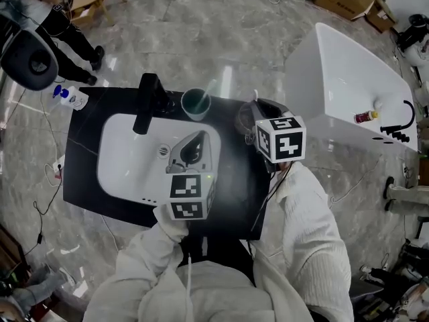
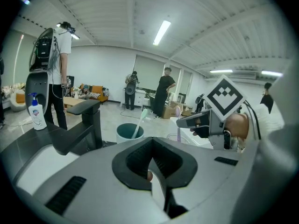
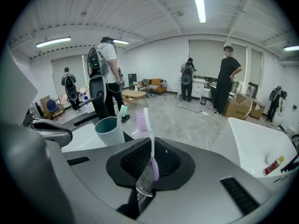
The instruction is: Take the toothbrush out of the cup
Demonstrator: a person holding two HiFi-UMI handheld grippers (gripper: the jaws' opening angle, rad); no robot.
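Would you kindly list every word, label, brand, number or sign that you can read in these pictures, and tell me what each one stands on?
No text can be read in any view.
Pump bottle beside the sink: label too blurred to read.
Small bottle on the white tub: label too small to read.
Left cube and right cube: black-and-white square marker patterns only, no letters or numbers.

We look steeply down from the head onto the sink (image 1: pixel 120 159). Our cameras on the left gripper (image 2: pixel 152 162) and right gripper (image 3: pixel 150 161) sit just behind the jaws, facing level across the room. All views share the teal cup (image 1: pixel 196 103).
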